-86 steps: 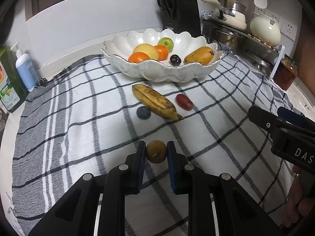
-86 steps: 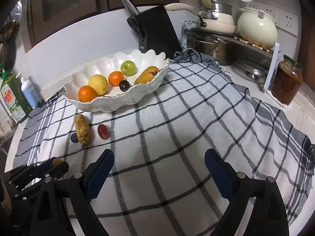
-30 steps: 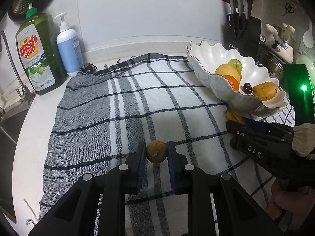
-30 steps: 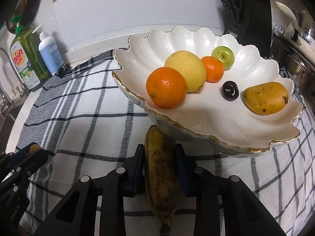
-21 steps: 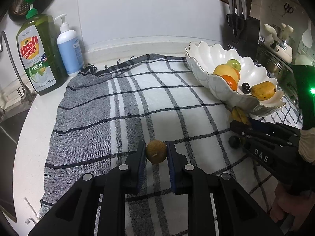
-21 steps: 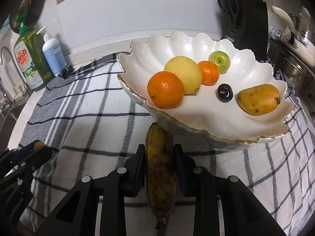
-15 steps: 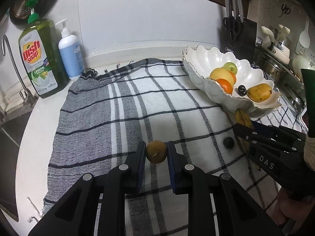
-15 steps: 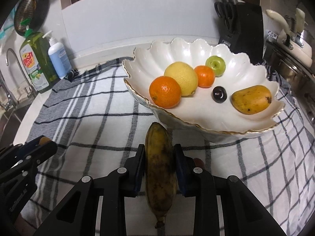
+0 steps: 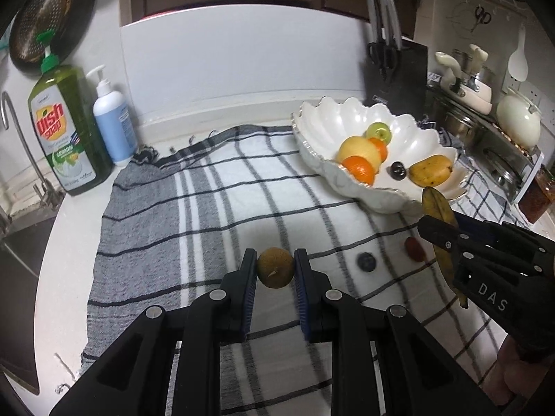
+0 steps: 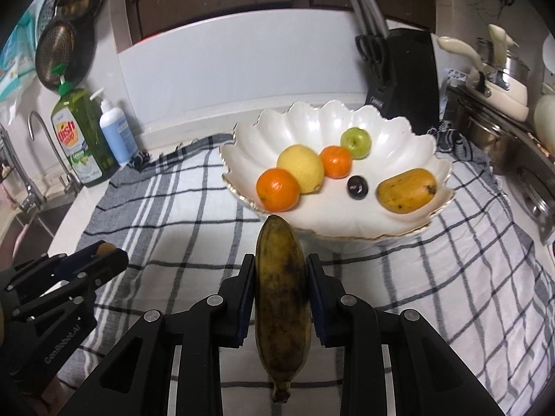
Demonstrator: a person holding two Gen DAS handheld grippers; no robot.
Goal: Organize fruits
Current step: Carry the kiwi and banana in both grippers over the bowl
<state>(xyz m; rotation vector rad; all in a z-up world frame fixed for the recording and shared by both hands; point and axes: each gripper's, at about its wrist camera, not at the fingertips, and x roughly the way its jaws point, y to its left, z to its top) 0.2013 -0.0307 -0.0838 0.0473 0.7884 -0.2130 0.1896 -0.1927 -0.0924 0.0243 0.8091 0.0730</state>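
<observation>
My left gripper [image 9: 275,270] is shut on a small brown kiwi [image 9: 275,267], held above the checked cloth [image 9: 222,208]. My right gripper [image 10: 280,277] is shut on a spotted banana [image 10: 281,291], lifted in front of the white scalloped bowl [image 10: 305,124]. The bowl holds two oranges, a lemon [image 10: 301,168], a green apple [image 10: 355,143], a dark plum [image 10: 357,186] and a mango [image 10: 406,190]. In the left wrist view a blue-black fruit [image 9: 366,262] and a red fruit [image 9: 414,249] lie on the cloth, beside the right gripper [image 9: 437,230] and its banana [image 9: 440,222].
Dish soap [image 9: 66,128] and a white pump bottle [image 9: 110,121] stand at the back left by the sink tap [image 10: 45,145]. A knife block [image 10: 406,79] is behind the bowl. Pots and a rack [image 9: 492,128] crowd the right side, with a jar [image 9: 541,194] near the edge.
Both grippers have risen with their fruit. The banana has come up off the cloth, and the bowl now sits lower and farther off in both views.
</observation>
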